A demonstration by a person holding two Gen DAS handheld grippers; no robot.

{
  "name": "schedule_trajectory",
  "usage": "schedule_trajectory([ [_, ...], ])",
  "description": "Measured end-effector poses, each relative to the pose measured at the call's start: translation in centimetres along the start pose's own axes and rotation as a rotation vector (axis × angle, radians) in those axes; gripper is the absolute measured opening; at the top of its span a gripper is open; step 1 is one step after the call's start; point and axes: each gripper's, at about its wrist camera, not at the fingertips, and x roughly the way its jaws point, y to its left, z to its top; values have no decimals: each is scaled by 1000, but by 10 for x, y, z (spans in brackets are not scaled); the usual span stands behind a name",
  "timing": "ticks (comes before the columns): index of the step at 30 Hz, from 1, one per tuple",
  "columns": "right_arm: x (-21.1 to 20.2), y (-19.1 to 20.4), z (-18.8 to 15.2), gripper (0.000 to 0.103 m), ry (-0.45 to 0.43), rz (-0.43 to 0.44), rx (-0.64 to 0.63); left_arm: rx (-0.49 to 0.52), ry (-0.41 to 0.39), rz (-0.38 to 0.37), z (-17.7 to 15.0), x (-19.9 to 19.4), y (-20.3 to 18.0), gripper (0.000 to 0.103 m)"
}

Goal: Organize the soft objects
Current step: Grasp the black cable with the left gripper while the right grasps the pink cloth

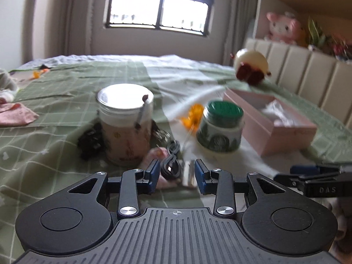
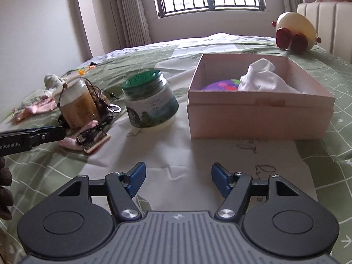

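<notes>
A pink cardboard box (image 2: 259,118) stands on the bed and holds a white cloth (image 2: 264,79) and a purple soft toy (image 2: 222,86); it also shows in the left wrist view (image 1: 283,132). My left gripper (image 1: 177,176) is open, low over a pink soft item (image 1: 154,154) with a black cable (image 1: 170,167) and a small flat device on it, just in front of a tall jar (image 1: 126,121). In the right wrist view my left gripper's fingers (image 2: 47,134) reach that pink item (image 2: 70,142). My right gripper (image 2: 178,179) is open and empty above white paper.
A green-lidded jar (image 2: 149,101) stands between the tall jar (image 2: 77,103) and the box. A cream round plush (image 2: 294,33) sits by the headboard. Pink cloths (image 2: 37,107) lie at the left. An orange flower (image 1: 193,116) lies behind the jars. A pink plush (image 1: 283,27) sits on the shelf.
</notes>
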Motion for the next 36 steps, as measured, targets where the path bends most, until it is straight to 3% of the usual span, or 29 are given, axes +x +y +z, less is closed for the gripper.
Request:
schedule_trajectory([
  [5, 3, 2, -6, 69, -4, -4, -14, 24, 2, 37, 2, 17, -3, 38],
  [13, 6, 7, -9, 74, -3, -10, -42, 82, 118, 78, 18, 83, -10, 38],
  [15, 6, 8, -9, 74, 0, -15, -47, 96, 132, 79, 17, 92, -11, 25],
  [17, 7, 10, -8, 77, 6, -19, -64, 112, 127, 79, 15, 92, -10, 23],
  [20, 3, 16, -5, 81, -1, 15, -108, 75, 109, 69, 15, 80, -3, 17],
  [28, 19, 66, 27, 81, 26, 171, -246, -109, -26, -19, 16, 7, 28, 16],
  [33, 55, 95, 45, 57, 97, 205, -198, -161, -66, -30, 12, -20, 49, 13],
  [36, 74, 101, 53, 53, 130, 181, -136, -178, -77, -37, 8, -28, 59, 13],
])
